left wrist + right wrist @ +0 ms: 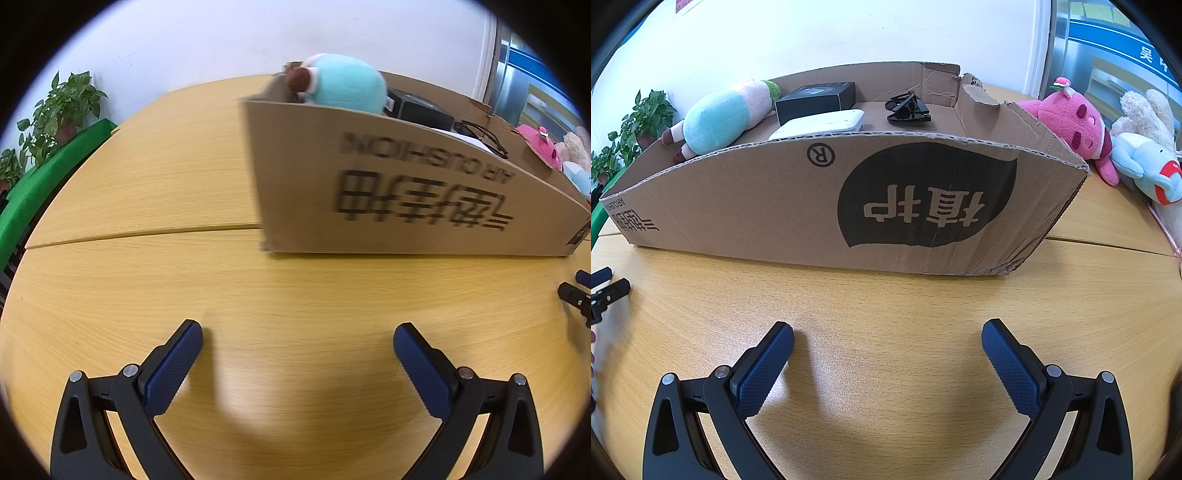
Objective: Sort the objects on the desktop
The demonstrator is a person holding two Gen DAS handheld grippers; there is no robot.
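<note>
Both grippers hover over the bare table [886,295], the left gripper [297,338] and right gripper [887,334] each spread wide and holding nothing. Just ahead stands the box [757,206], holding a teal plush [714,122], black case [816,98], white case [823,123] and sunglasses [908,109]. A pink plush [1075,123] leans against its right end.

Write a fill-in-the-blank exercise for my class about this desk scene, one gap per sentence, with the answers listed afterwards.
1. The folded sunglasses lie inside the ____ box.
2. The pink plush toy sits ____ the cardboard box.
3. The jaws of the right gripper stand ____.
4. The wooden table under the left gripper is made of ____.

Answers: cardboard; outside; open; wood
</note>
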